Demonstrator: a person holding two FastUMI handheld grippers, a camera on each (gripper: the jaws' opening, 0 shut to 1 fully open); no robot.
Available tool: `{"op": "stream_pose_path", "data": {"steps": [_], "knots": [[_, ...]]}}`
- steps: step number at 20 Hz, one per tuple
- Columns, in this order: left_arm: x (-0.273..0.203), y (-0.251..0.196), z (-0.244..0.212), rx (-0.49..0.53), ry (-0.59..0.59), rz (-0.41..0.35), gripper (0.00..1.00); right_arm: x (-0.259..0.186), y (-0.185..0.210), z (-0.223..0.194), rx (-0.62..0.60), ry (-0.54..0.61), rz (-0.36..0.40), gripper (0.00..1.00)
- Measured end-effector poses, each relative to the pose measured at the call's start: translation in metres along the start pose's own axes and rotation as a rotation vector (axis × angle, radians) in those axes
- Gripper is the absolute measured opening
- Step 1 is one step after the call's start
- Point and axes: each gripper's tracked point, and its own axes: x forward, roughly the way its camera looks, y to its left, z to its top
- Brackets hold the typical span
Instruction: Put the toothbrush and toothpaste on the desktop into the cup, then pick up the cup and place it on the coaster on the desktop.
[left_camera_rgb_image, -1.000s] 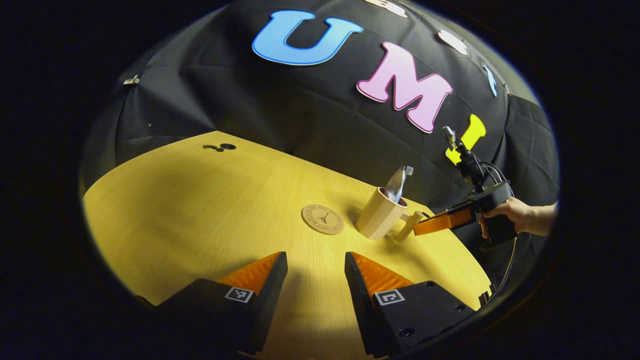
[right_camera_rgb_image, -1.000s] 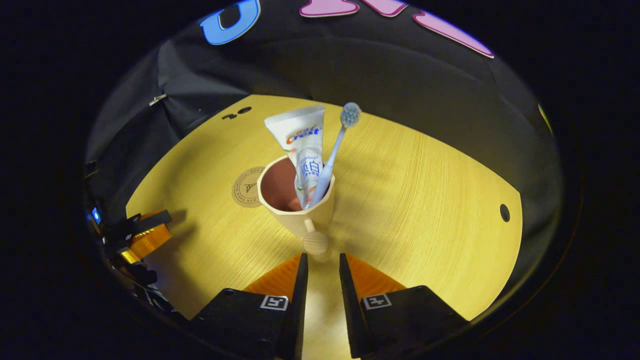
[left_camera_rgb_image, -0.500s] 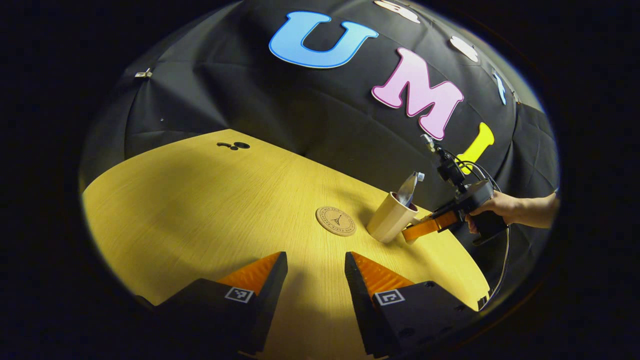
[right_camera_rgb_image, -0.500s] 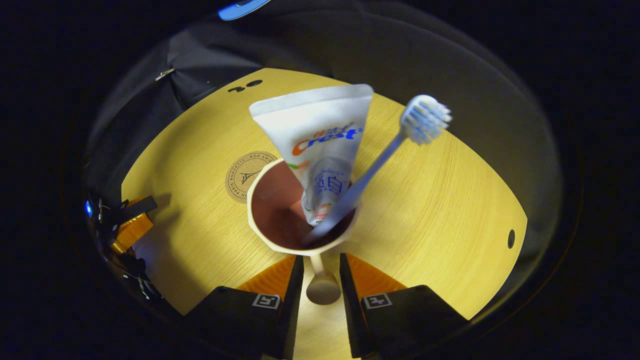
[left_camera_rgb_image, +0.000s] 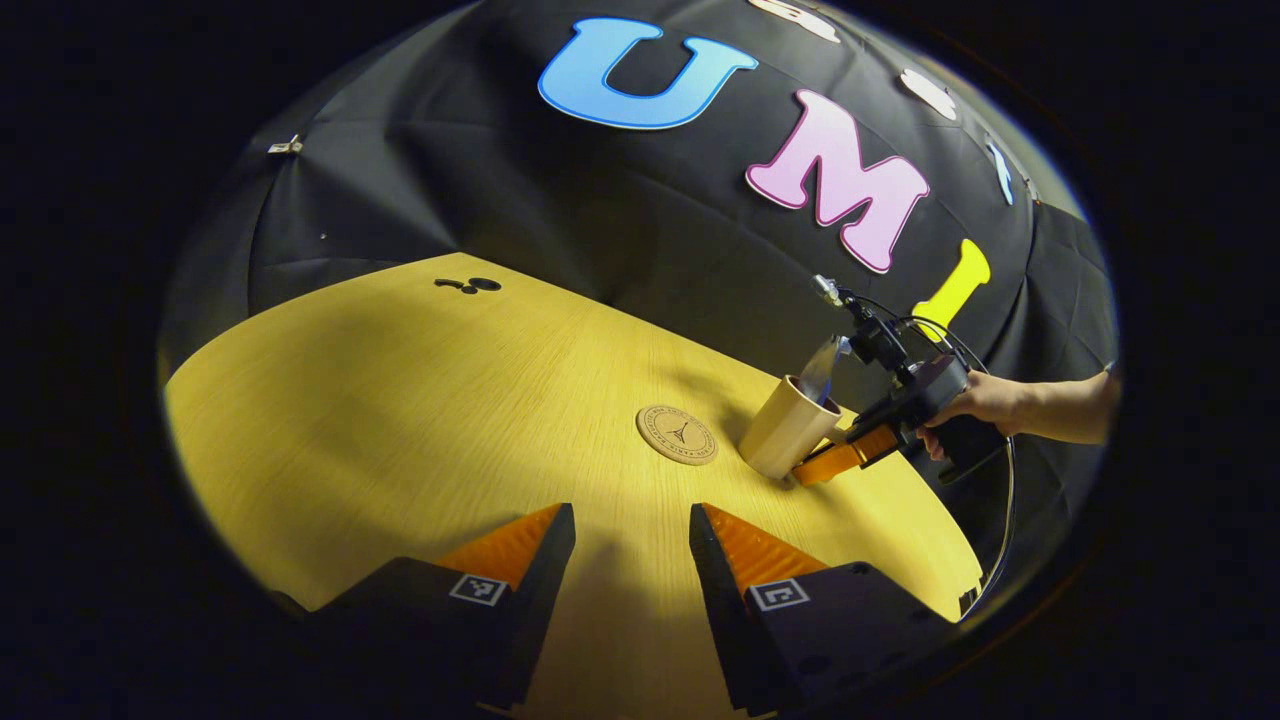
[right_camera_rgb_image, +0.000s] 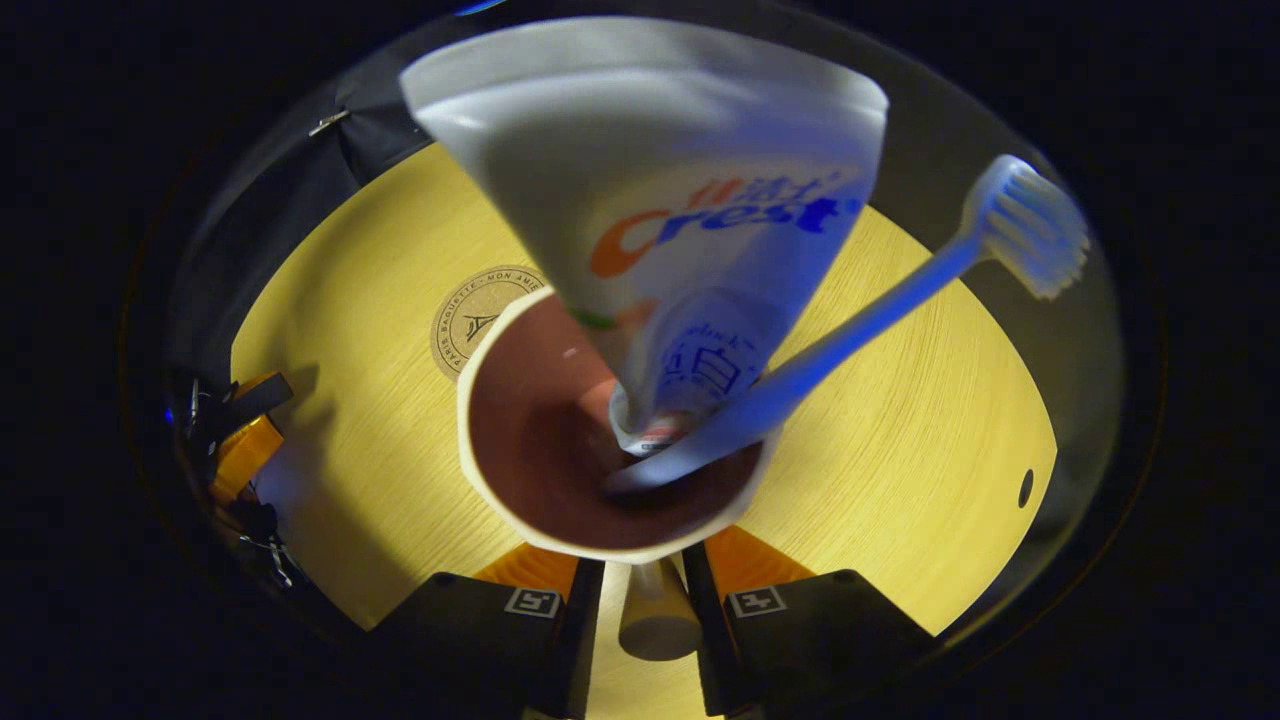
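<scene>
With toothpaste (right_camera_rgb_image: 650, 200) and toothbrush (right_camera_rgb_image: 850, 330) already in the cup (right_camera_rgb_image: 520, 420) beside the coaster (right_camera_rgb_image: 480, 310), the right gripper (right_camera_rgb_image: 645, 590) straddles the handle (right_camera_rgb_image: 655, 620), grip unclear, and should clamp squarely before lifting upright; the left gripper (left_camera_rgb_image: 630, 545) waits open.

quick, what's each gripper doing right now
Left gripper: open, holding nothing, above the table.
Right gripper: fingers either side of the cup handle; cannot tell if they press on it.
</scene>
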Motion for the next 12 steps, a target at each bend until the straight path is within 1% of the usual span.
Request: {"op": "stream_pose_path", "data": {"steps": [1,2,4,5,6,12], "knots": [[-0.0006,0.0003,-0.0009,-0.002,0.001,0.001,0.73,0.0015,-0.0001,-0.0004,-0.001,0.005,-0.006,0.46],[0.0001,0.0002,-0.001,-0.002,0.002,0.003,0.73,0.003,0.0,-0.002,0.0,0.012,-0.009,0.44],[0.0016,0.0033,-0.0013,-0.001,0.004,0.008,0.73,0.0039,-0.0014,-0.0018,0.009,0.019,-0.011,0.37],[0.0023,0.0043,-0.0029,-0.002,0.007,0.011,0.73,0.0039,-0.0016,-0.0024,0.011,0.024,-0.009,0.29],[0.0027,0.0052,-0.0033,-0.003,0.008,0.014,0.73,0.0029,-0.0024,-0.002,0.007,0.019,-0.009,0.34],[0.0046,0.0069,-0.0003,-0.017,0.004,0.015,0.73,-0.0004,0.0005,-0.0027,0.002,0.018,-0.008,0.33]]}}
